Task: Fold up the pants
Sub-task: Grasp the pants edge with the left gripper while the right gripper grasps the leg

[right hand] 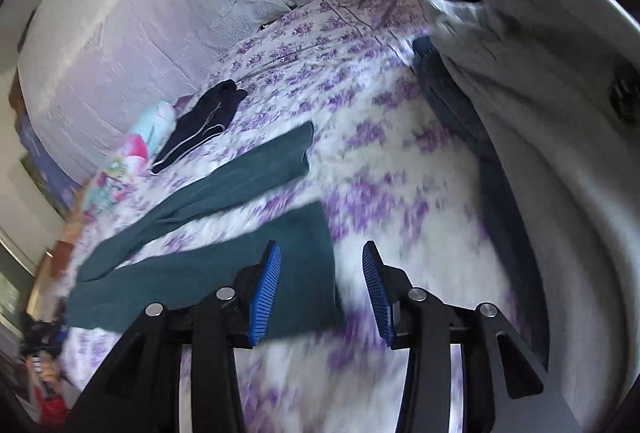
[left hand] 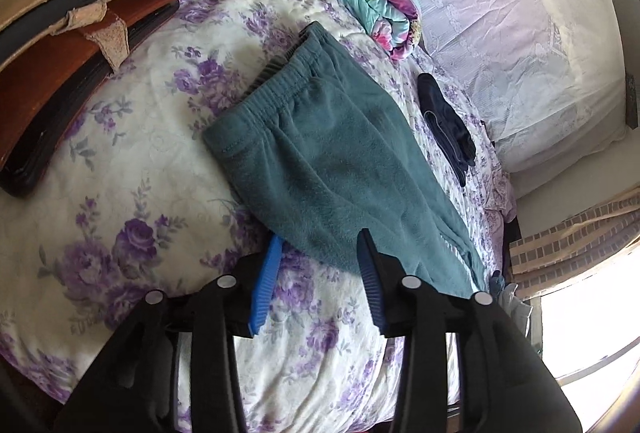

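On the floral bed (left hand: pixel 132 161) the teal pants (left hand: pixel 328 153) lie spread flat, legs apart, with both hand-held grippers, left (left hand: pixel 320 273) and right (right hand: pixel 322 287), part-open and empty, so each should pinch one hem squarely before folding.

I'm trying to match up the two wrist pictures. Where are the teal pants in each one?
Left wrist view: the teal pants lie mid-frame, waistband up-left, running down-right past the left gripper.
Right wrist view: the teal pants show their two legs, lower left, by the right gripper.
Shared landmark: the dark glove beside the pants.
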### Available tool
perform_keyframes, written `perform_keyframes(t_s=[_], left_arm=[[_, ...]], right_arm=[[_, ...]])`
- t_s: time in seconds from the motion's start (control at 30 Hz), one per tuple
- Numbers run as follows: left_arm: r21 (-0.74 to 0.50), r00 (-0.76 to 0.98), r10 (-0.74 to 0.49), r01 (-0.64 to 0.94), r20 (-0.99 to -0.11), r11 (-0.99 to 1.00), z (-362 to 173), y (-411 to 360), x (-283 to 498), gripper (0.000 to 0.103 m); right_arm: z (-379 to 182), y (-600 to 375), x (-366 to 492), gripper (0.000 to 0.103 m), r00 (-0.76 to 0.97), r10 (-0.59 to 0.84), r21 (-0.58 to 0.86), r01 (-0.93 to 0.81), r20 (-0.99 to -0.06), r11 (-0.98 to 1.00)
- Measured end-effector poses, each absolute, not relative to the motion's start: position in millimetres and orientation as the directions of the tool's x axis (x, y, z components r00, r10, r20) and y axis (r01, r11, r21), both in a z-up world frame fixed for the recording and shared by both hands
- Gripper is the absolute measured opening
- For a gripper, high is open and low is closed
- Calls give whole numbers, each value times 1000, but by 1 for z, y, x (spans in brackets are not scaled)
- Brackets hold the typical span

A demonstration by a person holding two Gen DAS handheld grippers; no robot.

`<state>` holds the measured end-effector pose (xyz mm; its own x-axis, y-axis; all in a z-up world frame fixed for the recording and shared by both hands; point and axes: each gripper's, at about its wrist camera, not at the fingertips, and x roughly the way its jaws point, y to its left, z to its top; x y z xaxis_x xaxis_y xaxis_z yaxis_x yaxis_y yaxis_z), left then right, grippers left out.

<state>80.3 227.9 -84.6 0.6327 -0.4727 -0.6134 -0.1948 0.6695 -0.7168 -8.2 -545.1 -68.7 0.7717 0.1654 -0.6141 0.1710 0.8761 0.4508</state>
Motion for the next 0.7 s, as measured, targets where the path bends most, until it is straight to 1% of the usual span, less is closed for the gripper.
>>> perform_keyframes(t_s=[0.07,0.13,0.3,0.37,0.43,0.47,0.5,0.7], left_arm=[[-724,637,-475,-194,-606,662,-87,228,83,41],[-715,644,-463,-194,-609,672,-87,225,86,42],[-721,653,-457,-203,-604,663,-84,220,90,54],[-734,655,-464,-211,-596,645,-84,221,91,58],[-743,657,-465,-224,-594,631,-84,223,93,59],[-749,657,-467,-234,-592,620,-84,224,94,59],[-756,657,-470,-242,-589,609,-84,226,94,59],[-802,657,-505,-276,-560,530,-88,237,98,59]], right_arm=[[-80,-546,-28,43,759,227,528,176,-610,831],[-91,-544,-39,43,748,257,563,184,-612,805],[-99,-538,-29,41,757,300,621,173,-580,764],[-102,-534,-17,35,757,334,655,160,-562,739],[-107,-529,-5,20,761,347,670,151,-548,726],[-108,-527,-2,14,766,345,675,153,-543,722],[-110,-526,0,4,775,338,679,154,-534,718],[-99,-521,-13,2,808,318,672,125,-496,730]])
